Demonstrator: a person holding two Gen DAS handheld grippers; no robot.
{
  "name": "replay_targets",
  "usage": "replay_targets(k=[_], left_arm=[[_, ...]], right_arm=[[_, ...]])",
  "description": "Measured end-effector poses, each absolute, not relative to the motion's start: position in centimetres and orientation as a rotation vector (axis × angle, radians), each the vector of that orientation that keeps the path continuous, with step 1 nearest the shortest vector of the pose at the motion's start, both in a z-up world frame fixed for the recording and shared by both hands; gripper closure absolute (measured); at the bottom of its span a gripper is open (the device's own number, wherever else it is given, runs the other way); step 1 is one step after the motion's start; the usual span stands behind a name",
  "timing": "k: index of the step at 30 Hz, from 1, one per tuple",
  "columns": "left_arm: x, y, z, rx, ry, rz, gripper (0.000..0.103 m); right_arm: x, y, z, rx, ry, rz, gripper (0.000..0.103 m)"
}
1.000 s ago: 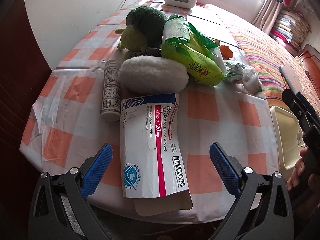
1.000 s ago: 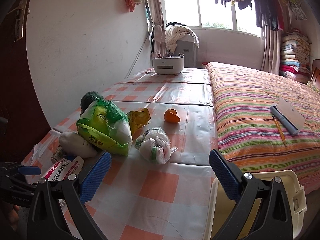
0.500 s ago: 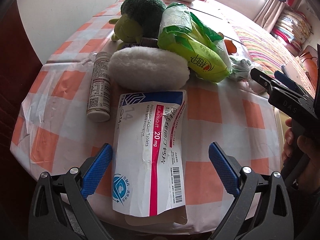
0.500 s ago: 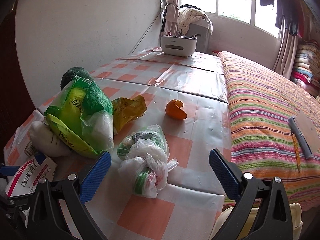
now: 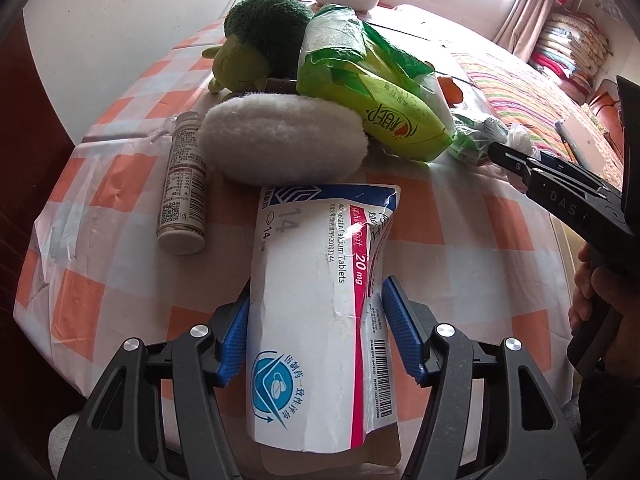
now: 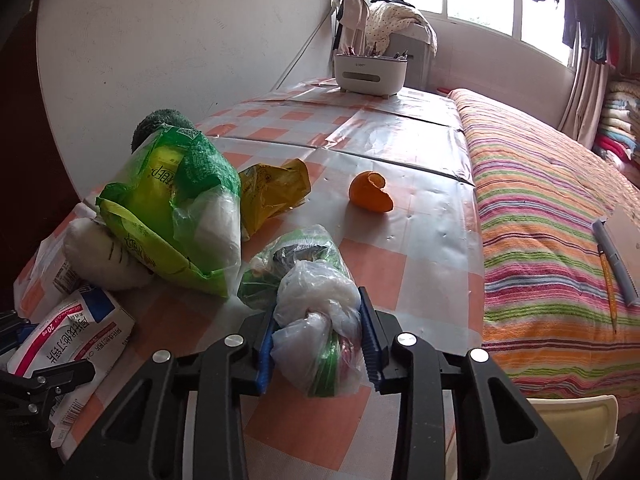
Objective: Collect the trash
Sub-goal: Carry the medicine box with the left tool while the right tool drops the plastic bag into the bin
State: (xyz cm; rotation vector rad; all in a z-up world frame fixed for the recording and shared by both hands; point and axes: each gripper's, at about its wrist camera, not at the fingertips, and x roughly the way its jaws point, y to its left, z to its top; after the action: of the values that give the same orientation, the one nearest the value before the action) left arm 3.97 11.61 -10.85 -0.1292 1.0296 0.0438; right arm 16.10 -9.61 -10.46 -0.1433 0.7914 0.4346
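Note:
My left gripper point(image 5: 316, 328) is shut on a white, red and blue tablet box point(image 5: 320, 320) that lies on the checked tablecloth point(image 5: 120, 300); the box bows up between the blue pads. My right gripper point(image 6: 318, 340) is shut on a knotted clear plastic bag of trash point(image 6: 308, 300). That bag also shows in the left wrist view point(image 5: 476, 140). The box also shows in the right wrist view point(image 6: 76, 340). A green-yellow bag point(image 6: 172, 208), a yellow wrapper point(image 6: 272, 192) and an orange peel point(image 6: 370, 194) lie further back.
A pill bottle point(image 5: 182, 184), a white plush pad point(image 5: 280, 144) and a green plush toy point(image 5: 256, 52) lie behind the box. A white organiser point(image 6: 370, 72) stands at the table's far end. A striped bed point(image 6: 560, 200) is on the right, a cream bin point(image 6: 576, 432) below.
Both grippers went from open to shut: the left moved forward and closed on the tablet box, the right moved forward and closed on the knotted plastic bag.

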Motion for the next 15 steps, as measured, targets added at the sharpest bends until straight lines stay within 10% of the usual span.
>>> replay_targets(k=[15], left_arm=[[2.7,8.6,-8.7,-0.077,0.905,-0.018,0.053]], right_arm=[[11.5,-14.2,-6.9,-0.043,0.655,0.378,0.069]])
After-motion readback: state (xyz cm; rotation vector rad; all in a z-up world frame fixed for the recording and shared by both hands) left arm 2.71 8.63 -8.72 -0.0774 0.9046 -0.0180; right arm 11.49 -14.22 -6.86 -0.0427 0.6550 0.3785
